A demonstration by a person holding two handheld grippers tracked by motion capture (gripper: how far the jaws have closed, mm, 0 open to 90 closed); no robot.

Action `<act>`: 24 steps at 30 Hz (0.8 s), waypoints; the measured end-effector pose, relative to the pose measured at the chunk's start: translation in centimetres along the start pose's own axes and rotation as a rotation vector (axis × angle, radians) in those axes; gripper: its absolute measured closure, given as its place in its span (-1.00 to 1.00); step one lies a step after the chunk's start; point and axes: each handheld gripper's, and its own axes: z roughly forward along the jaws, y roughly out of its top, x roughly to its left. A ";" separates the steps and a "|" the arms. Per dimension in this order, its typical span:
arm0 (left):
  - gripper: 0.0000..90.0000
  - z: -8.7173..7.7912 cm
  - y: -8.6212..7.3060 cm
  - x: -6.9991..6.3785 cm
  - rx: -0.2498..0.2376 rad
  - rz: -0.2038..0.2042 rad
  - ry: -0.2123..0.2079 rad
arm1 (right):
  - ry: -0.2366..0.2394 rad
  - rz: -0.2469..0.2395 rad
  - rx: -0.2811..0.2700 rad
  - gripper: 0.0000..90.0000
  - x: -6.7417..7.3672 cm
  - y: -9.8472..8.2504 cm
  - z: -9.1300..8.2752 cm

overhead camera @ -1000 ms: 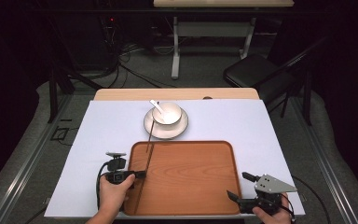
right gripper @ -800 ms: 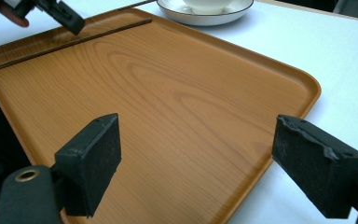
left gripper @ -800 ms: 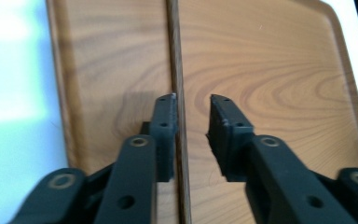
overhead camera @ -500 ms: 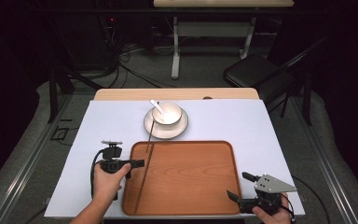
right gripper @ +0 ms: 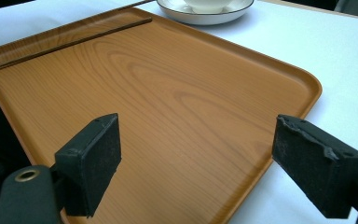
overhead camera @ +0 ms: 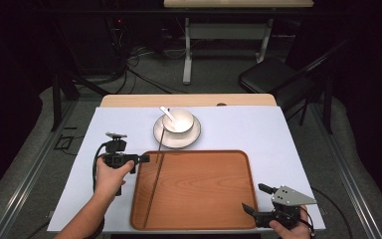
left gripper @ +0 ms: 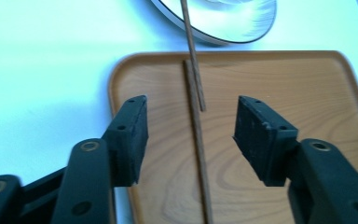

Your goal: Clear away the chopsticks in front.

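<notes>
A wooden tray (overhead camera: pixel 204 199) lies at the near middle of the white-covered table. One dark chopstick (overhead camera: pixel 151 194) lies flat along the tray's left side. A second chopstick (overhead camera: pixel 161 144) slants from the plate's rim down onto the tray's far left corner. My left gripper (overhead camera: pixel 142 159) hovers at that corner, open, its jaws on either side of both chopsticks (left gripper: pixel 198 140) without touching them. My right gripper (overhead camera: pixel 255 197) is open over the tray's near right corner (right gripper: pixel 279 140), with nothing between its jaws.
Beyond the tray stands a white plate (overhead camera: pixel 194 135) with a dark rim, carrying a white bowl (overhead camera: pixel 179 120) and a spoon (overhead camera: pixel 166 112). The plate's rim (left gripper: pixel 223 37) lies just past my left gripper. White table cover (overhead camera: pixel 288 134) spreads on both sides.
My left gripper has moved away from the person along the tray's left edge, up to its far left corner. The right gripper has stayed still.
</notes>
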 end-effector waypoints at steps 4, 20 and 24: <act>-0.06 0.4 1.1 -0.3 0.012 0.044 0.026 | 0.001 0.001 0.000 -0.66 0.0 0.0 0.0; 0.02 2.4 3.7 -0.4 0.013 0.152 0.155 | 0.002 -0.004 -0.002 -0.66 0.0 0.0 0.0; 0.08 2.7 4.4 -0.4 0.005 0.158 0.181 | 0.002 -0.005 -0.003 -0.66 0.0 0.0 0.0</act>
